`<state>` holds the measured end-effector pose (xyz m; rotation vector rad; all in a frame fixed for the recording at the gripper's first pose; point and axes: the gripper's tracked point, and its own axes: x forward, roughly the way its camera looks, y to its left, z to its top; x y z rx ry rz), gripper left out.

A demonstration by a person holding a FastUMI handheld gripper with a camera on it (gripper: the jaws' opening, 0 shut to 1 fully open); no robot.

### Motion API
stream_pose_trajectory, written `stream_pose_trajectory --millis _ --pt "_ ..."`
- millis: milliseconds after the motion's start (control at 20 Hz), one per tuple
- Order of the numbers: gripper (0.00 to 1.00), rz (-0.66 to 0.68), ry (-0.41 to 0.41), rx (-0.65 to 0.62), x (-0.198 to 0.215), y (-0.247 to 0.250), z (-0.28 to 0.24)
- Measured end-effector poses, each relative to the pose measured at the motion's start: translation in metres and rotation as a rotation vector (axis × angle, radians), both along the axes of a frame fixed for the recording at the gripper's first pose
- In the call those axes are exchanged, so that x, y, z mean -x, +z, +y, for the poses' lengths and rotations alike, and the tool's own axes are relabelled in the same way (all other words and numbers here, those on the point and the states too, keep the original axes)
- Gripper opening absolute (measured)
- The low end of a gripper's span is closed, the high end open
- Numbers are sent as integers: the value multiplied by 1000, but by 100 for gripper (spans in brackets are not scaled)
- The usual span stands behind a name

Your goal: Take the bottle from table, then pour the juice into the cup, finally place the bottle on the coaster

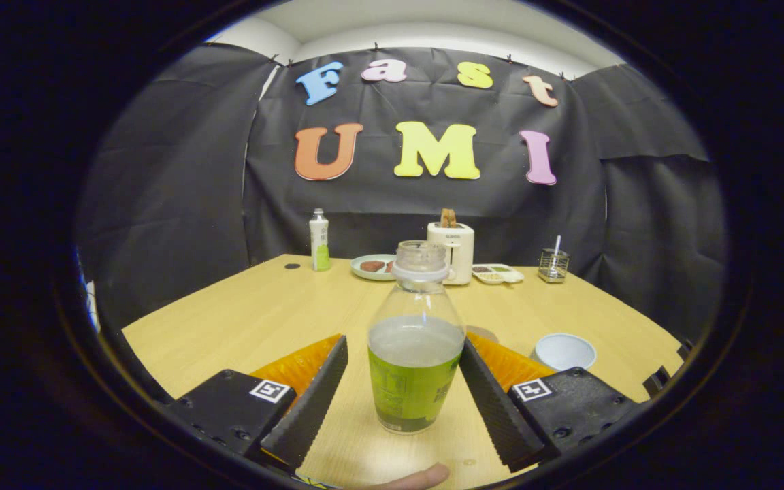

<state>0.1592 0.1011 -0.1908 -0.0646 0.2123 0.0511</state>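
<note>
Bottle [416, 354] stands upright, uncapped, on the wooden table [242, 320] between the gripper [405, 395] jaws, spread wide, untouching.

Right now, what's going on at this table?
A person's hand-held tool is open around an uncapped bottle of juice standing on the table. The right finger looks to be touching it; the left one is apart. The cup sits just beyond the right finger. Nothing is poured yet.
</note>
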Motion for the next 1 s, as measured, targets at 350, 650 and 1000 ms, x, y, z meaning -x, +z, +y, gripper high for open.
stream_pose_trajectory --millis 350,650,1000 --pt "85 -97 -87 47 -24 -3 -10" --pt "80 -155 -80 40 -9 41 -9" --pt "80 -125 -43 -240 4 75 -19"
